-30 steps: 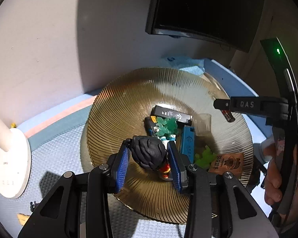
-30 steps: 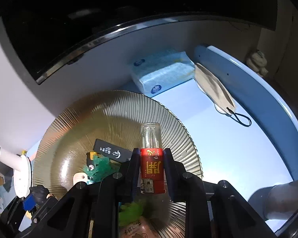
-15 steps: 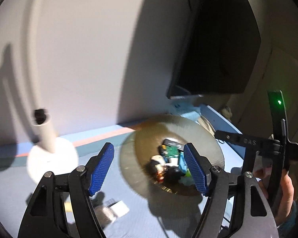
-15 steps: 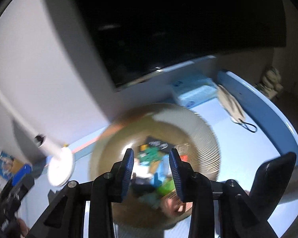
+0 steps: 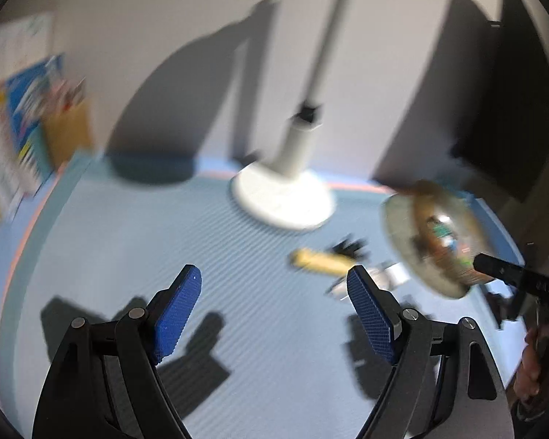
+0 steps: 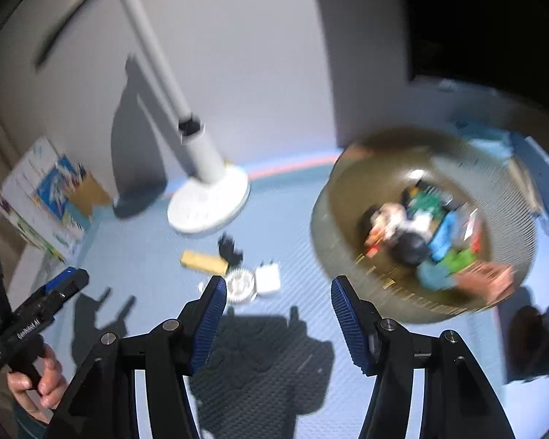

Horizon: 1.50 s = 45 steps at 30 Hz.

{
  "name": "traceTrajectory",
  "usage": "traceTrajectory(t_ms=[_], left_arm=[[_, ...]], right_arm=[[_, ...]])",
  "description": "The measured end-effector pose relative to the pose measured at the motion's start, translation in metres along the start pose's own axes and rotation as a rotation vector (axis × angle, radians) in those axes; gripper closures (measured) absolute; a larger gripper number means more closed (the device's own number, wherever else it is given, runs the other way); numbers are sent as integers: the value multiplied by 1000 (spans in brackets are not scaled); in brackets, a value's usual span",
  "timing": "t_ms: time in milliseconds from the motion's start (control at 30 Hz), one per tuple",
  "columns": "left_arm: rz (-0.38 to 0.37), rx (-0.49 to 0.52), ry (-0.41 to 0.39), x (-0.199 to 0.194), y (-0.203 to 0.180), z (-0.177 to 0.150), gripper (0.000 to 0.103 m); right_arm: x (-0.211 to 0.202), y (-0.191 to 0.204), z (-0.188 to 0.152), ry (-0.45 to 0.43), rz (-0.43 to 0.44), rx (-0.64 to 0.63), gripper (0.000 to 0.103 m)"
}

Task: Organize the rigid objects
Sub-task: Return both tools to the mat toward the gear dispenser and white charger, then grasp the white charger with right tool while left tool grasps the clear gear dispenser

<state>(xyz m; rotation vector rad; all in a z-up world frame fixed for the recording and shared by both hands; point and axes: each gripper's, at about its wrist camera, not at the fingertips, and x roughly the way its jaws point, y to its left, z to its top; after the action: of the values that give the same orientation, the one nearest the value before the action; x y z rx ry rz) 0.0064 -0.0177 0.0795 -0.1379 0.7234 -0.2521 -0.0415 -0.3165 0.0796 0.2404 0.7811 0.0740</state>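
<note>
The tabletop is a blue mat with the work spread over two spots. At the right stands the bowl, wide, ribbed and brownish, already loaded with a heap of small things: a black lump, a blue block, a green piece and others too blurred to name. That part of the sorting looks done. To the left of the bowl, near the lamp base, a few items lie loose on the mat: a yellow bar, a black clip-like thing touching its far end, a white gear and a white square just beside it. Judging by this, most of the task is finished and these four or so pieces are what is left to gather.

Both tools hang above the mat, angled down at it and casting shadows below. The right tongs are spread wide and hold nothing, with the gear and square just ahead of the tips. The left tongs are likewise released and empty, aimed at bare mat, with the yellow bar ahead and to the right and the bowl farther right. The left hand grips its handle low at the edge of the right view.
</note>
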Motion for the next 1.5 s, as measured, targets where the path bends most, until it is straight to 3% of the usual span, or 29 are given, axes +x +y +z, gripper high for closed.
traceTrajectory(t_ms=[167,333,467,700,1000,1100,1200,1333,1400,1500], left_arm=[[28,-18,86,31,14,-32,22],[61,17,113,51,14,-56,24],[36,23,68,42,14,-55,24],[9,14,88,44,15,-56,24],[60,90,85,45,1,-60,24],[62,110,117,49,-2,-60,24],[3,137,186,55,-13,-53,24],[-63,272,156,56,-52,-29,24],[-96,346,173,69,-71,-23,24],[-119,406,200,94,-90,-20,24]], right_arm=[[59,11,-39,40,-25,-54,45],[85,9,-61,51,-31,-82,45],[85,12,-58,25,-45,-92,45],[84,5,-57,28,-10,-60,45],[83,2,-59,30,-36,-49,45],[84,4,-58,50,-33,-61,45],[86,2,-49,79,2,-53,45],[90,4,-24,76,-9,-61,45],[101,5,-18,101,32,-44,45],[112,7,-17,108,28,-42,45]])
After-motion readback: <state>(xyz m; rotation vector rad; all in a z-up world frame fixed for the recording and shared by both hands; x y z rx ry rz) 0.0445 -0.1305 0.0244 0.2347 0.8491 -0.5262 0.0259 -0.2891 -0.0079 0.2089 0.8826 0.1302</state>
